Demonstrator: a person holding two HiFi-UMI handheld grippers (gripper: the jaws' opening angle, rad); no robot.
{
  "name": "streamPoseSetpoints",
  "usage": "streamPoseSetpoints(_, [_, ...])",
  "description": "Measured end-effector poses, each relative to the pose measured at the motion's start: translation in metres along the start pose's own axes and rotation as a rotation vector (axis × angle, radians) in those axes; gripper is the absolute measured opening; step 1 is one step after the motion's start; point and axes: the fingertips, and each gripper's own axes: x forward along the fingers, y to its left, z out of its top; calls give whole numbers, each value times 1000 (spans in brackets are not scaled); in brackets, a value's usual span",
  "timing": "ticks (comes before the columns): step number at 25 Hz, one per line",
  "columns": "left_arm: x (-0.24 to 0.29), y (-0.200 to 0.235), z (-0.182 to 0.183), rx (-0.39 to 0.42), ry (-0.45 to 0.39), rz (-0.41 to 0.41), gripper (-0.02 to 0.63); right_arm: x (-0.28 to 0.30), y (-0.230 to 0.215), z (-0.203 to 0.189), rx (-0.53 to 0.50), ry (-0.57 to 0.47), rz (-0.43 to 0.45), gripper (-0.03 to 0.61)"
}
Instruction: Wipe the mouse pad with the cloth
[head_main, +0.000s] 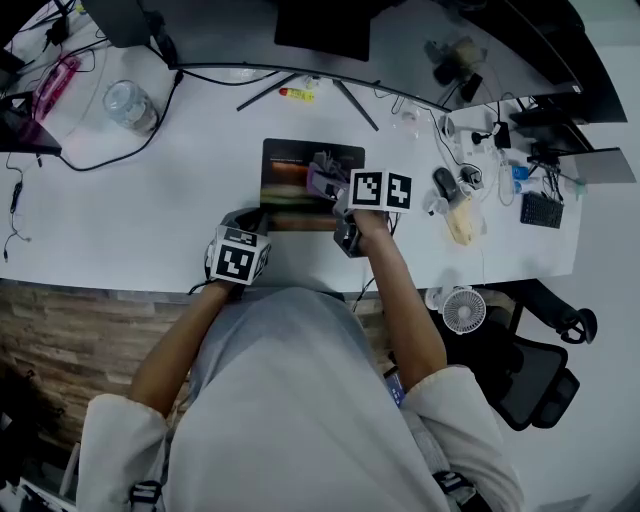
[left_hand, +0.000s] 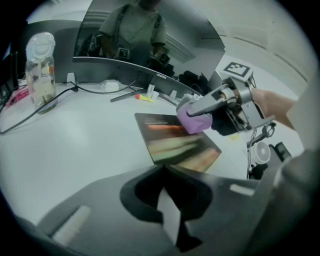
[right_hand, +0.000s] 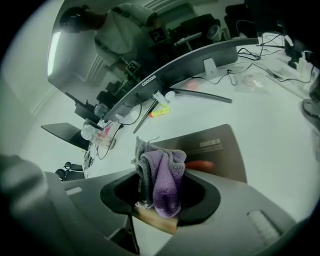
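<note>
White table (head_main: 120, 210) fills the head view, and I am looking steeply down over the person's arms.

Nearest, at 6 o'clock, the left gripper (head_main: 250, 222) sits low by the table's near edge, just beside the near left corner of the mouse pad (head_main: 295, 165). Its own view shows the jaws drawn together at the tips, with nothing between them.

Just beyond it the mouse pad lies flat at the middle of the table. It is a dark rectangle with a blurred band of colour across its near half.

The right gripper (head_main: 335, 195) reaches in from 3 o'clock over the pad's right side. Its jaws are clamped on the cloth (right_hand: 162, 175), a bunched wad of purple and grey that sticks out past the jaw tips. From the left gripper view the cloth appears to rest on the pad's surface near its right edge.

Further right, at 3 o'clock from the pad, a dark mouse (head_main: 445, 183) sits among cables. A small white fan (head_main: 463, 310) shows at 4 o'clock, beside the table's near edge.

Farther back, a clear bottle (head_main: 128, 103) stands at 10 o'clock. A yellow marker (head_main: 296, 94) lies at 12 o'clock, close to the curved monitor (left_hand: 150, 45) along the table's far side.
</note>
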Motion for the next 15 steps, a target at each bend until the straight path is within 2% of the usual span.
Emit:
streamPoseSetpoints(7, [0, -1, -1, 3, 0, 3, 0, 32, 46, -21, -7, 56, 90, 201])
streamPoseSetpoints(15, [0, -1, 0, 5, -5, 6, 0, 55, 75, -36, -35, 83, 122, 201])
